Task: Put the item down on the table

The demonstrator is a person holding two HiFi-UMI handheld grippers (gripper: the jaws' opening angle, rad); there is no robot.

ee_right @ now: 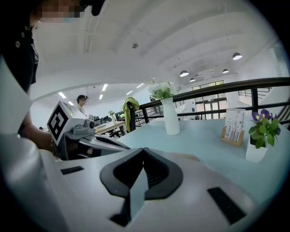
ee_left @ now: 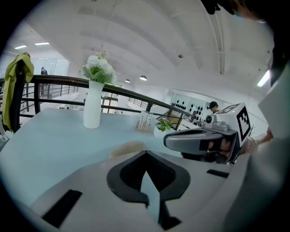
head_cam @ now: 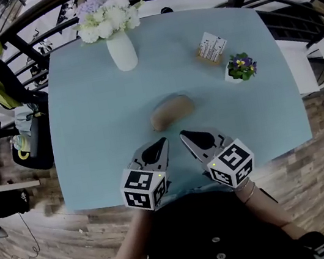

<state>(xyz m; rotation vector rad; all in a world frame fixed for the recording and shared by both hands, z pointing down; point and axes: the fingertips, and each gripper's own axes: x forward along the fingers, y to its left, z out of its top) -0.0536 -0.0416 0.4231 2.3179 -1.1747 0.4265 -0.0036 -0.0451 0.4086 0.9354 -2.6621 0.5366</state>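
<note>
Brown item (head_cam: pixel 172 112), oblong, rounded, lying flat on pale blue table (head_cam: pixel 84 108)

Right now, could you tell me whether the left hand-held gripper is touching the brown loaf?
Apart. In the head view, a strip of blue table shows between the tips of the shut left hand-held gripper and the brown loaf.

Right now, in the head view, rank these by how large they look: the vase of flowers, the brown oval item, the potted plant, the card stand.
Largest: vase of flowers.
Next: brown oval item.
Last: potted plant and card stand look about alike, so I leave them tied.
</note>
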